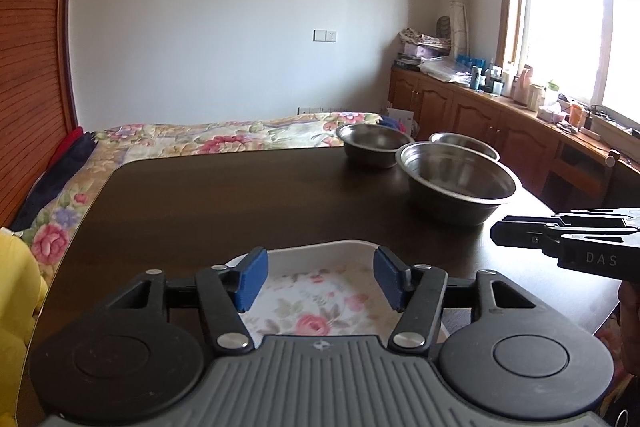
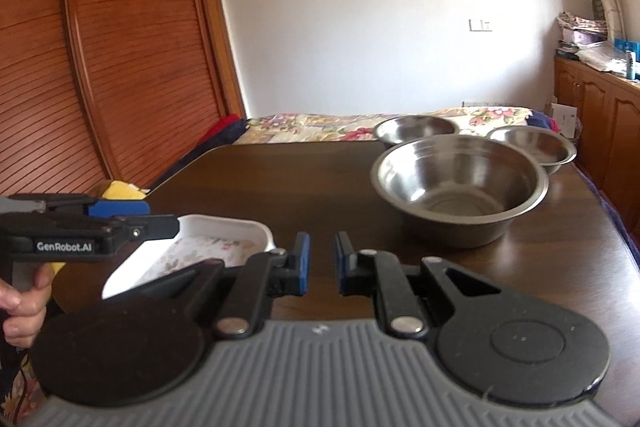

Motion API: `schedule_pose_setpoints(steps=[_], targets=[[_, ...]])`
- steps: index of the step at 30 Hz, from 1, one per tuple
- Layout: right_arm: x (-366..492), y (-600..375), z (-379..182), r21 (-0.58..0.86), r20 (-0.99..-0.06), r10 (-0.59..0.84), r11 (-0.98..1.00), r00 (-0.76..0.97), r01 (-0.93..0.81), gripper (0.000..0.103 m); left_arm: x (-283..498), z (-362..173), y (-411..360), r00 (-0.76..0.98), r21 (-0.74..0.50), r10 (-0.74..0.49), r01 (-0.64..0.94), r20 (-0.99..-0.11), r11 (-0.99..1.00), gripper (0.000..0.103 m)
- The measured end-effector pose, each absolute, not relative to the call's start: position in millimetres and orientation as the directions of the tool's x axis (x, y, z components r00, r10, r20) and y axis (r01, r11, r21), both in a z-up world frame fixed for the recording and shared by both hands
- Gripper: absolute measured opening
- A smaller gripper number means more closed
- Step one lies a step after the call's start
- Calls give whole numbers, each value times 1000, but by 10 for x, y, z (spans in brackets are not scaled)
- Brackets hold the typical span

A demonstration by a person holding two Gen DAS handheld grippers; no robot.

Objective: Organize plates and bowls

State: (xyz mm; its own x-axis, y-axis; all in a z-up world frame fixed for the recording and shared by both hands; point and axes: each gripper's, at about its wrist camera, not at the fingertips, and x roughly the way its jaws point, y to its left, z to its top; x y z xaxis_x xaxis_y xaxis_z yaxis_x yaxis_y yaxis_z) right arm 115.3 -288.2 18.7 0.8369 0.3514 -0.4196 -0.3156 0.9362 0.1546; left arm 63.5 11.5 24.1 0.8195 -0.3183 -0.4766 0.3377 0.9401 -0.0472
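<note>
Grippers, left gripper (image 1: 320, 279) and right gripper (image 2: 320, 263), are hovering open; white rectangular floral plate (image 1: 316, 303) under left, three empty round steel bowls (image 2: 460, 187) ahead.

White letters reading "DAS" are showing on the black side of the right gripper (image 1: 516, 233), where it is reaching in at the right edge of the left wrist view. In the right wrist view, the left gripper (image 2: 160, 223) is carrying the white brand "GenRobot.AI" along its black flank, just above the person's hand (image 2: 24, 307). No other writing is reading clearly anywhere.
</note>
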Motion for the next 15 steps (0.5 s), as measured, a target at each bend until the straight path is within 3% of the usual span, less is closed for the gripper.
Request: schedule_pose_setpoints(steps=[10, 12, 15], targets=[[1270, -3232, 250, 116, -401, 280, 960, 873, -255, 18, 740, 261, -202, 818, -53, -344, 362, -461, 931, 77], [1306, -3307, 250, 114, -397, 260, 965, 880, -234, 46, 772, 252, -283, 814, -53, -352, 371, -461, 927, 79], [1363, -3435, 241, 120, -390, 245, 969, 888, -215, 50, 848, 239, -384, 804, -61, -369, 387, -465, 920, 82]])
